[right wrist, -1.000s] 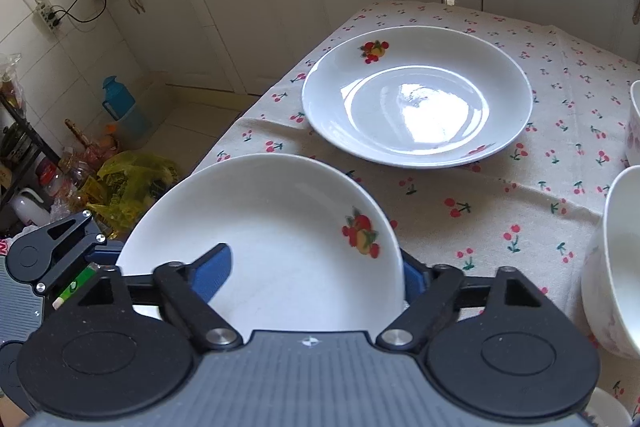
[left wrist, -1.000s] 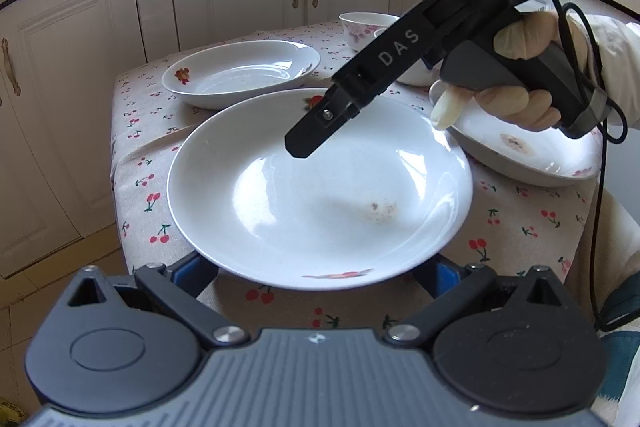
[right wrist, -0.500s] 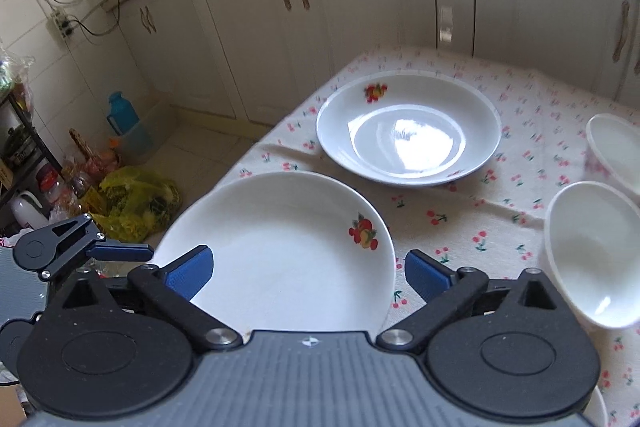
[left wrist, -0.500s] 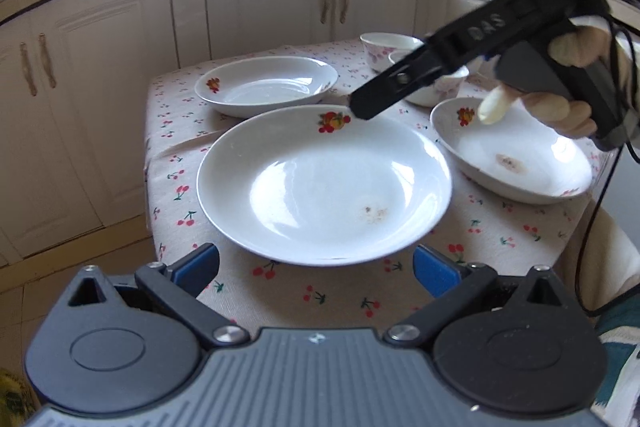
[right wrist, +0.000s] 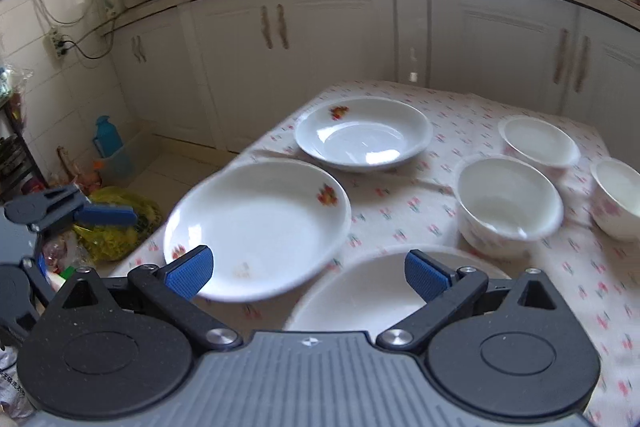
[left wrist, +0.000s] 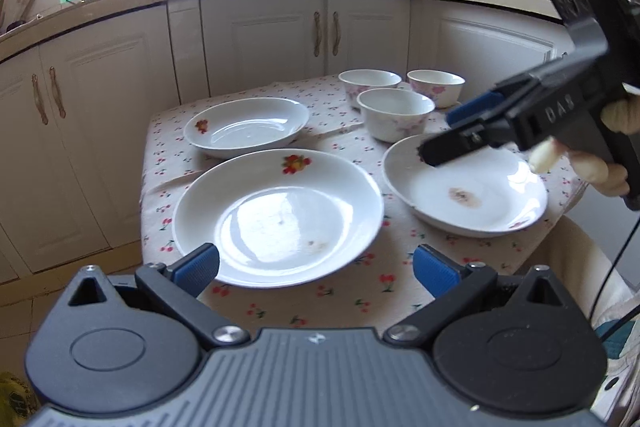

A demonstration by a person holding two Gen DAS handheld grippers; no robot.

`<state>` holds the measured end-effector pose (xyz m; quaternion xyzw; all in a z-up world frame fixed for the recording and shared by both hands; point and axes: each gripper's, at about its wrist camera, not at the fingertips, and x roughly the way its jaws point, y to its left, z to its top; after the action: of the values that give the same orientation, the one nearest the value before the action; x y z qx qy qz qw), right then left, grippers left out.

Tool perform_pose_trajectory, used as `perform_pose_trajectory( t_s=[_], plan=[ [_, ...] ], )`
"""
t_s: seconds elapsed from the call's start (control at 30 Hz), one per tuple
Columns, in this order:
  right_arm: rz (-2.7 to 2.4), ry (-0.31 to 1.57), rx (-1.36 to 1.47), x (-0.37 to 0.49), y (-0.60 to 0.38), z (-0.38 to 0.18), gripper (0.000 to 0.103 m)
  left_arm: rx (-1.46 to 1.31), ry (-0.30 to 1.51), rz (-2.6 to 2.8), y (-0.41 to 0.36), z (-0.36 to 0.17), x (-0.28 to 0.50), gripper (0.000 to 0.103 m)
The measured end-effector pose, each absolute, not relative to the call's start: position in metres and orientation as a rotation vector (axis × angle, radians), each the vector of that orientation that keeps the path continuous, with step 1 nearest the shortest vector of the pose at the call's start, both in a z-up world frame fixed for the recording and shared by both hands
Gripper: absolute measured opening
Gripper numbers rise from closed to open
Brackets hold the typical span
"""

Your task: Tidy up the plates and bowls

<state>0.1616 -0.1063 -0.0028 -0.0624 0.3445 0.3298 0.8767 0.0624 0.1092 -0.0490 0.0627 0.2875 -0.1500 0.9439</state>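
A small table (left wrist: 256,307) under a white cloth (left wrist: 340,143) printed with red cherries carries everything here. Closest to the near edge sits a wide white plate (left wrist: 276,219) with a fruit motif on its far rim and a small brown smear inside. Just beside it, toward the right edge, lies a second plate (left wrist: 480,203), stained brown at its centre. Behind the first, near the far left corner, rests a third plate (left wrist: 248,123), clean and glossy. Three floral bowls (left wrist: 394,113) cluster close together at the far right corner.
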Motion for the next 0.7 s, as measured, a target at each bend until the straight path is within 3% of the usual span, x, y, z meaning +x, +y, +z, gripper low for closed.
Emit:
perform_pose_trajectory(
  t_s=[0.7],
  plan=[
    [0.454,0.693,-0.015,0.110,-0.206,-0.030,0.103,0.137,0.610,-0.440,0.028,-0.058,0.058,0.102]
  ],
)
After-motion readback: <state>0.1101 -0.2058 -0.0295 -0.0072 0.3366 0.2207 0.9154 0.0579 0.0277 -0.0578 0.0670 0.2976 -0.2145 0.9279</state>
